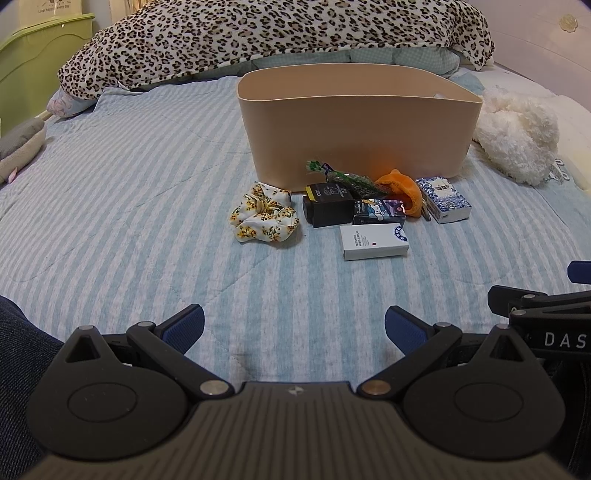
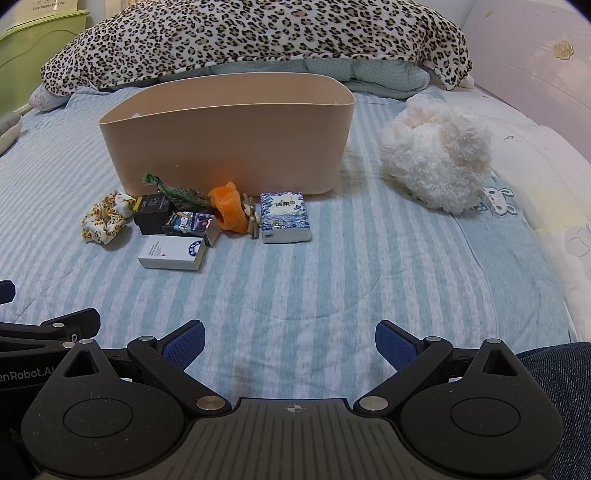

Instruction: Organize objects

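A tan oval bin [image 1: 354, 125] [image 2: 229, 144] stands on the striped bed. In front of it lie a floral scrunchie [image 1: 264, 216] [image 2: 105, 219], a black box [image 1: 327, 206] [image 2: 151, 212], a dark printed box [image 1: 380, 211] [image 2: 192, 223], a white box [image 1: 373, 242] [image 2: 171, 252], a green feathery item [image 1: 351, 179] [image 2: 177, 192], an orange plush piece [image 1: 402, 190] [image 2: 229, 210] and a blue-white tissue pack [image 1: 443, 199] [image 2: 284, 217]. My left gripper [image 1: 293, 326] and right gripper [image 2: 290, 343] are open, empty, and low over the bed, well short of the objects.
A leopard-print duvet [image 1: 258, 33] [image 2: 251, 29] is piled behind the bin. A fluffy white plush [image 1: 517, 133] [image 2: 436, 151] lies right of it. A green headboard [image 1: 33, 59] stands far left. The right gripper's body [image 1: 546, 325] sits beside my left one.
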Tool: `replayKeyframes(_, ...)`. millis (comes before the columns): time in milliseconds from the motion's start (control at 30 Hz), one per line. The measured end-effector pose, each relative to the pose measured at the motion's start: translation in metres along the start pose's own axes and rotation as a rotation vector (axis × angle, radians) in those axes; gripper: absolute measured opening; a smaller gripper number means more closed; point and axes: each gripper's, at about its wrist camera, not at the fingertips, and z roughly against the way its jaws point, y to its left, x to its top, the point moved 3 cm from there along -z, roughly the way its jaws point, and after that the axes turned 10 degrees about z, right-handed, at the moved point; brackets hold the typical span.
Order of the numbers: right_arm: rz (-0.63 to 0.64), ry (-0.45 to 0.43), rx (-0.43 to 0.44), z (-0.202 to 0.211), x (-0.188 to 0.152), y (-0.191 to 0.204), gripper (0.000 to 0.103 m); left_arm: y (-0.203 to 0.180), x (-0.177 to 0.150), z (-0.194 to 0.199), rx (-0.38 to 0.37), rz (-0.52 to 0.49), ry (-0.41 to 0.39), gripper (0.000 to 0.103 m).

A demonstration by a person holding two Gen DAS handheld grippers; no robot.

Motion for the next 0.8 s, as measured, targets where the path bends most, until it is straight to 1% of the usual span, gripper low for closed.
replayKeyframes(567, -0.013, 0.028, 0.007, 0.000, 0.003, -0.003, 0.100, 0.004, 0.003, -0.001, 0.005, 0.000, 0.009, 0.103)
replayKeyframes(800, -0.029, 0.039, 0.017, -0.002, 0.014, -0.010, 0.100, 0.011, 0.012, -0.007, 0.034, 0.003, 0.021, 0.103)
